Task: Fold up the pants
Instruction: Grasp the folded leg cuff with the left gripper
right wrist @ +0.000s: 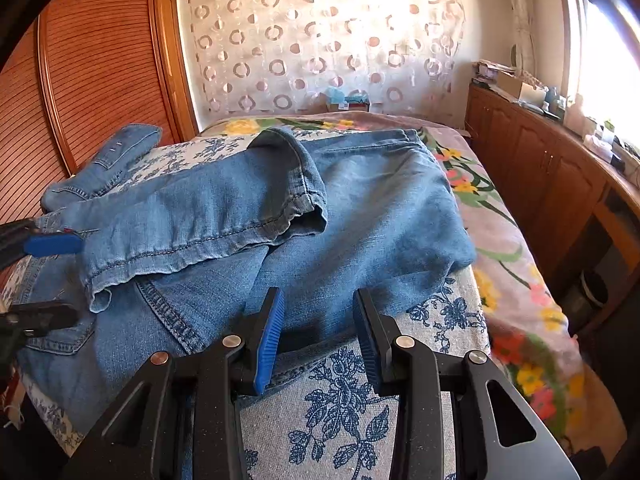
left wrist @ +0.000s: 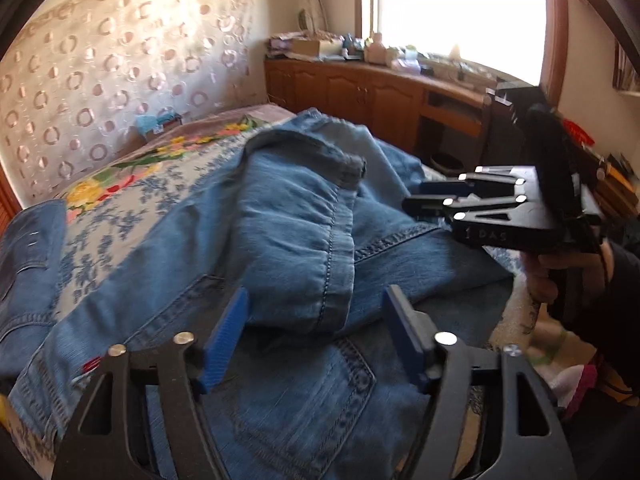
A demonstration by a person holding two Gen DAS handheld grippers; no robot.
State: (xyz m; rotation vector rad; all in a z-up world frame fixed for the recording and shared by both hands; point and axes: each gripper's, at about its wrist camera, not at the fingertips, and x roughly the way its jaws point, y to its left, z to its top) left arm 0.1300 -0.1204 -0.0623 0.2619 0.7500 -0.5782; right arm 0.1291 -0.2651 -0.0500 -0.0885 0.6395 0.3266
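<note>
Folded leg cuff framed by parted left jaws

The cuff (left wrist: 296, 248) is seen at frame centre just ahead of the left gripper (left wrist: 316, 336); the right gripper (right wrist: 316, 336), likewise empty and parted, is held lower over the jeans (right wrist: 360, 208).

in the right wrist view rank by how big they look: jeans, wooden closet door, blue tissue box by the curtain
1. jeans, nearest the camera, so partly flattered
2. wooden closet door
3. blue tissue box, far off, clearly smallest
</note>
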